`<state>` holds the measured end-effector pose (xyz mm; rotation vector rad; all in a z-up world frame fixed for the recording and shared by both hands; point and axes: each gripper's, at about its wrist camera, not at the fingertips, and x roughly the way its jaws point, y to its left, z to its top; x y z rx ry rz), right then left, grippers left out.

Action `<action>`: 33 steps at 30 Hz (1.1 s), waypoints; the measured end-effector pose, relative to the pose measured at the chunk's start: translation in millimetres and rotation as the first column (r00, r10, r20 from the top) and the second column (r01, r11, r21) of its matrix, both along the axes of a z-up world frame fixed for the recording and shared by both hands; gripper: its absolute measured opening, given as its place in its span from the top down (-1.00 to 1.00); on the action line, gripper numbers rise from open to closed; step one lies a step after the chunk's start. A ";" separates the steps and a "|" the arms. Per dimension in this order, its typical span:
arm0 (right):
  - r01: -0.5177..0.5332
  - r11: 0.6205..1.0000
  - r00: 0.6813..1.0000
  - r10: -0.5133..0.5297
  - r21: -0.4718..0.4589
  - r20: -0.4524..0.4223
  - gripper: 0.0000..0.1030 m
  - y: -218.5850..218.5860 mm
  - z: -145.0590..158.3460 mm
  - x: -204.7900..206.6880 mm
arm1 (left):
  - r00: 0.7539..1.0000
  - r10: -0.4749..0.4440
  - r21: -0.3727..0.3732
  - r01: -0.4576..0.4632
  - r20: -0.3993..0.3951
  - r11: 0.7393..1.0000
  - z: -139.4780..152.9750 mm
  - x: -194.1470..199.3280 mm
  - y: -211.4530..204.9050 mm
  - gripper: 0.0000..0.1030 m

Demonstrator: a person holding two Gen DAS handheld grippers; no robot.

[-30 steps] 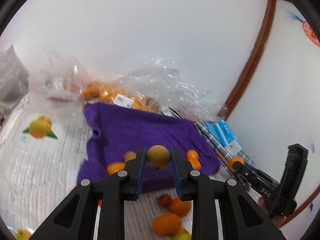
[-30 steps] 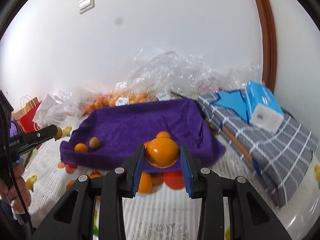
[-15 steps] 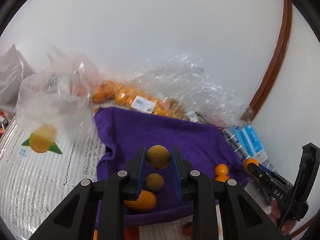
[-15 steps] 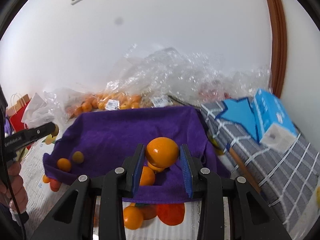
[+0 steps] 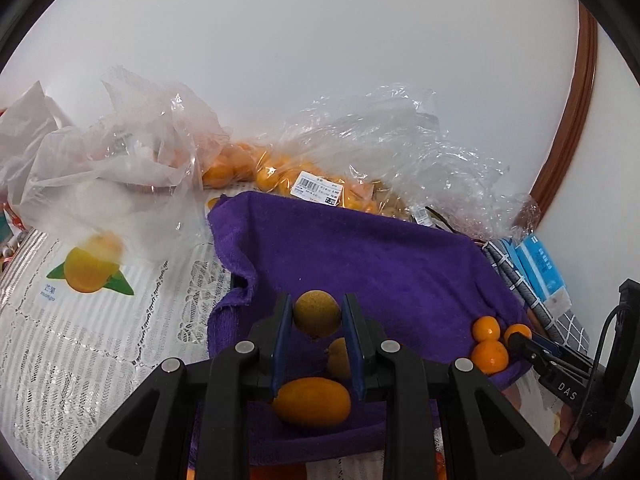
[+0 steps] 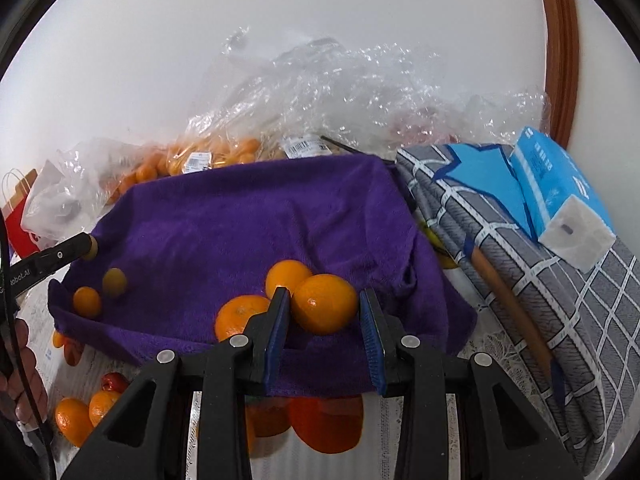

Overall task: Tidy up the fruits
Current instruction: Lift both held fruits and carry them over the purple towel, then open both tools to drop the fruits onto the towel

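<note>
Bags (image 5: 320, 184) hold oranges; left claw (image 5: 317, 314) grips kumquat (image 5: 316, 313), right claw (image 6: 324, 306) orange (image 6: 324, 303).

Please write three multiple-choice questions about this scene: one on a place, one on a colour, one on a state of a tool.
1. Where do the two oranges nearest the right tool lie?
A. on the purple towel
B. on the checked cloth
C. in a bag

2. What colour is the tissue pack?
A. red
B. blue
C. green

3. What is the left tool doing?
A. standing open and empty
B. gripping a small yellow-brown fruit
C. gripping a bag

Answers: 1 A, both rest on purple cloth; 2 B, its wrapper is blue; 3 B, the fruit sits between its pads.
</note>
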<state>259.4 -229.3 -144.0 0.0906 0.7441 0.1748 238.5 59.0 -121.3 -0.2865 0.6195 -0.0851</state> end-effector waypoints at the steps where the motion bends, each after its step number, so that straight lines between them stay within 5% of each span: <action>1: 0.002 1.000 1.000 -0.002 0.002 -0.003 0.32 -0.5 -0.2 0.1 | 1.000 0.005 0.005 -0.005 0.003 1.000 0.3 -0.4 0.4 0.53; 13: -0.025 1.000 1.000 0.025 -0.015 0.000 0.30 5.6 -0.3 -0.2 | 0.999 0.030 -0.001 -0.030 -0.014 1.000 -2.3 3.0 5.7 0.53; 19: -0.021 1.000 1.000 0.021 -0.007 0.013 0.10 4.7 1.1 -4.7 | 1.000 0.010 0.012 -0.010 0.007 1.000 0.7 0.7 1.4 0.52; 26: 0.044 0.999 0.996 -0.043 -0.006 0.073 0.05 -3.0 15.3 -24.2 | 0.999 0.000 0.031 -0.001 0.054 1.000 8.0 -5.7 -3.5 0.13; 33: 0.013 1.000 1.000 -0.013 0.014 0.020 0.02 5.2 18.0 -56.3 | 0.996 -0.007 0.027 0.005 0.087 1.000 17.8 -14.6 -4.1 -0.07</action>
